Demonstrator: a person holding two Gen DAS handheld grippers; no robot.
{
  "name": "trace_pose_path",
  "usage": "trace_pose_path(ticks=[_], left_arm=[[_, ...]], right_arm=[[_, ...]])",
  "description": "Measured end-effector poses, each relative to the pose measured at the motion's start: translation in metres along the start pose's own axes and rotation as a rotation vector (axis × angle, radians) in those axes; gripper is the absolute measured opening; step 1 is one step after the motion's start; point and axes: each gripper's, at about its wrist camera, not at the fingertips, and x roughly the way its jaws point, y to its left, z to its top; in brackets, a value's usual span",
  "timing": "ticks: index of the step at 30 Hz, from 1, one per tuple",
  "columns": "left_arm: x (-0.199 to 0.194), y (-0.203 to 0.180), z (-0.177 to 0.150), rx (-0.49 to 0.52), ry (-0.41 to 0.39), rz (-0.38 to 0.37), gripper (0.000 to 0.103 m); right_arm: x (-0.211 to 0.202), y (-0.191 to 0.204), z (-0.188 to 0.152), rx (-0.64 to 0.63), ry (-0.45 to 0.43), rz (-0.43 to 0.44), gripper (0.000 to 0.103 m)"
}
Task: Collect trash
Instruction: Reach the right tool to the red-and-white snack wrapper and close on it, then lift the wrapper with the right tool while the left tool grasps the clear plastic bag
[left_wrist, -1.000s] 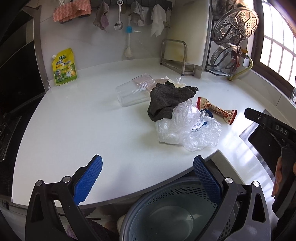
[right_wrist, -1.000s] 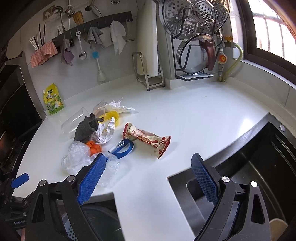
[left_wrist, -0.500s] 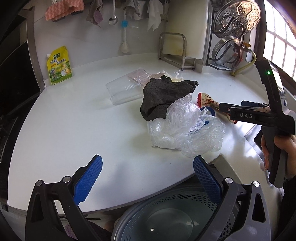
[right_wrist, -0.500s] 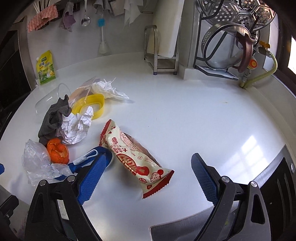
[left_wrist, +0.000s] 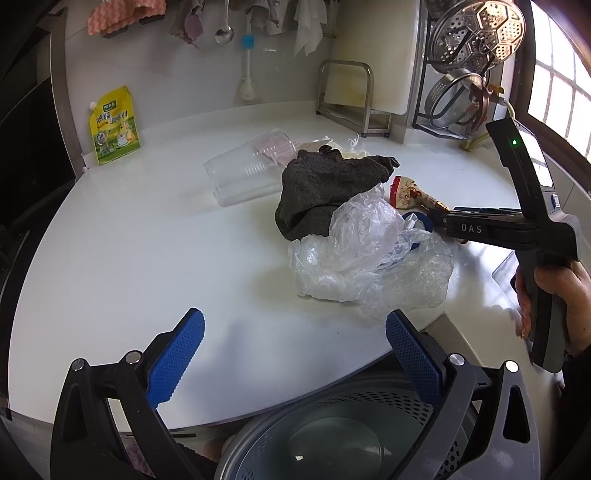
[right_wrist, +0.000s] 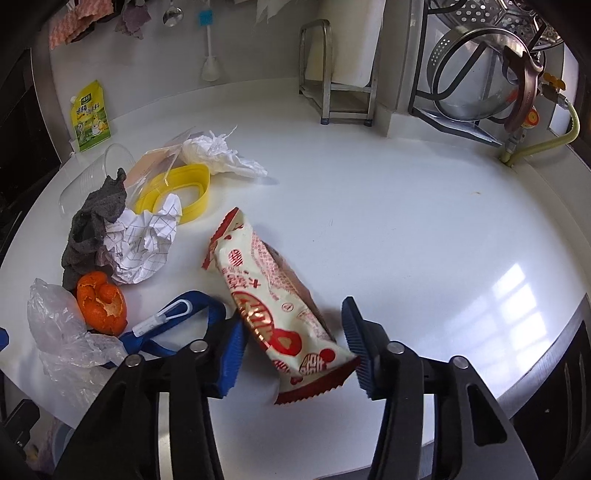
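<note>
Right gripper: angled down over the counter, jaws just been closing around the snack wrapper (right pad not touching).
Left gripper: spread wide, empty.

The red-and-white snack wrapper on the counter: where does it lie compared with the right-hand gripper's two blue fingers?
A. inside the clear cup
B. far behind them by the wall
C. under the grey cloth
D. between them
D: the snack wrapper lies on the counter between the right gripper fingers.

red-and-white snack wrapper lying flat, beside orange peel
</note>
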Motion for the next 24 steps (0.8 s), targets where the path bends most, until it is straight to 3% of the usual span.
trace_pose_path(ticks=[1,5,13,18,24], left_arm=[[0.0,0.0,0.001,-0.001,-0.002,-0.002,0.097],[-0.002,-0.002,0.004,0.005,-0.024,-0.01,0.097],[0.0,-0.014,0.011,0.014,-0.07,-0.058,0.097],[0.014,-0.022,0.015,0.017,-0.067,-0.031,0.097],[0.035,-0.032,0.018,0.025,-0.037,0.028,0.097]], right_arm=[[-0.001,0.001,0.0,0.004,0.006,0.004,0.029],[-0.018,-0.004,-0.008,0.099,-0.041,0.044,0.028],[-0.077,-0.038,-0.05,0.366,-0.225,0.057,0.028],[-0.085,-0.058,-0.065,0.421,-0.235,0.043,0.028],[-0.085,-0.075,-0.07,0.486,-0.253,0.1,0.028]])
